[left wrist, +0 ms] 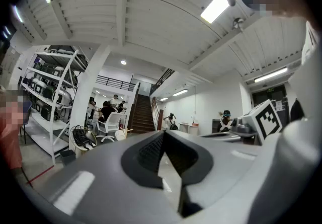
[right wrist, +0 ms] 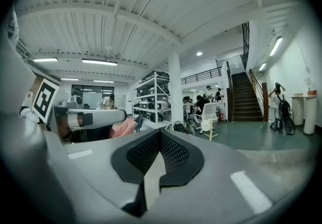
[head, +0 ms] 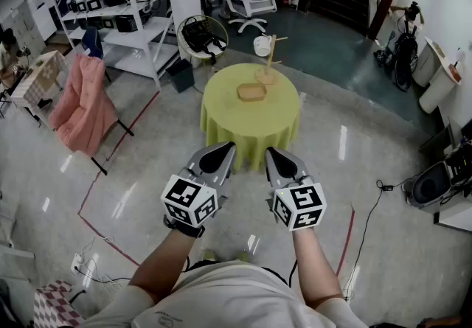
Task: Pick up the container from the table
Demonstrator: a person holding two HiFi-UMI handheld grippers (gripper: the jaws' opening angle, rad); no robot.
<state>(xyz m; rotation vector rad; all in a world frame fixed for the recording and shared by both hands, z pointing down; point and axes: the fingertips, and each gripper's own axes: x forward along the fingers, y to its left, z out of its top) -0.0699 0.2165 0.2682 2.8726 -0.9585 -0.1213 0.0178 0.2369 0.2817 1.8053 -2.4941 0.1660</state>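
Approach stage: shallow tan wooden container (head: 251, 92) on round yellow-clothed table (head: 249, 126) lies well ahead. Left gripper (head: 226, 149) and right gripper (head: 273, 152) (both empty) have jaws pressed together. Next move calls for advancing, then spreading them.

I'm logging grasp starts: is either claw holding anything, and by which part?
Nothing is held. The left claw and right claw are both shut and empty, short of the container lying on the yellow table.

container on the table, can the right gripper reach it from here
Probably not yet: the right gripper hangs short of the table that bears the container, floor between. Nothing blocks the way; stepping closer should do.
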